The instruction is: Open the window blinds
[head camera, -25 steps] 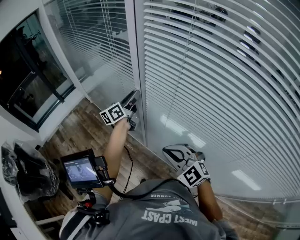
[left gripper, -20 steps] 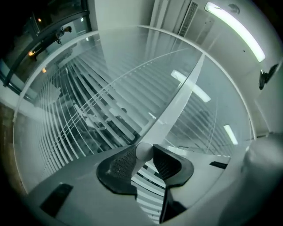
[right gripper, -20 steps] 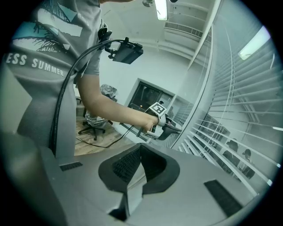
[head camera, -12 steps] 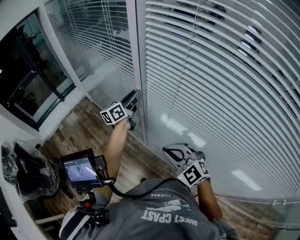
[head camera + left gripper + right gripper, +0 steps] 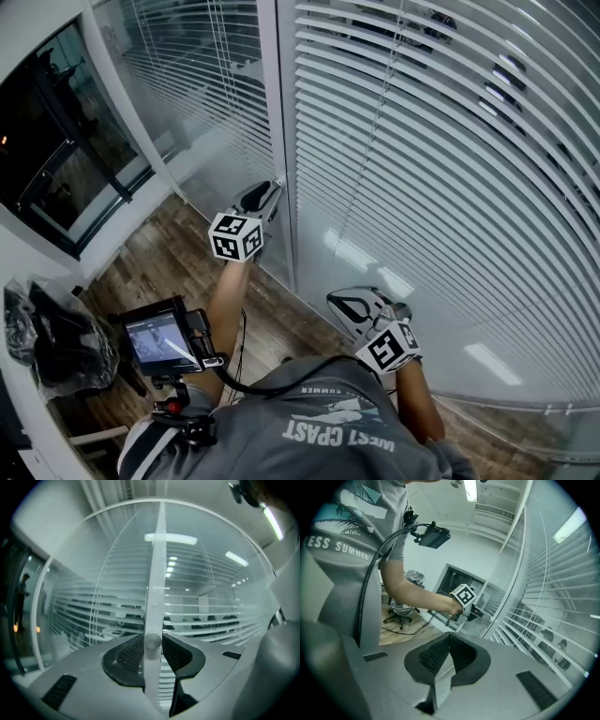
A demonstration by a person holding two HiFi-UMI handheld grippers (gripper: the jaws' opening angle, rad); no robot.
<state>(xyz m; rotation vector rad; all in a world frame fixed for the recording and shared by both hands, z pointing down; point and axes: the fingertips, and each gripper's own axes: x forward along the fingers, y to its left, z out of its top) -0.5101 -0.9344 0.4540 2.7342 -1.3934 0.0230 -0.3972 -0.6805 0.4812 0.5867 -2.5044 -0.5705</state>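
Observation:
White slatted blinds [image 5: 441, 159] hang behind glass to the right of a white upright post [image 5: 277, 112]. On that post sits a small round silver knob [image 5: 153, 641]. My left gripper [image 5: 153, 640] points level at the post and is shut on the knob, one black pad on each side of it. From the head view my left gripper [image 5: 267, 192] is against the post, its marker cube [image 5: 236, 236] toward me. My right gripper [image 5: 352, 305] hangs low in front of the glass, away from the knob. In its own view the right gripper [image 5: 449, 637] is shut with nothing between its pads.
A second blind panel [image 5: 187, 66] is left of the post. A dark window [image 5: 56, 159] fills the left wall. A small monitor [image 5: 161, 339] sticks out from the person's chest rig. An office chair with dark bags [image 5: 56, 347] stands on the wood floor [image 5: 159, 253].
My left gripper has rolled about the knob, so its marker cube now shows a different face toward me. The right gripper has stayed put. The slats look much the same.

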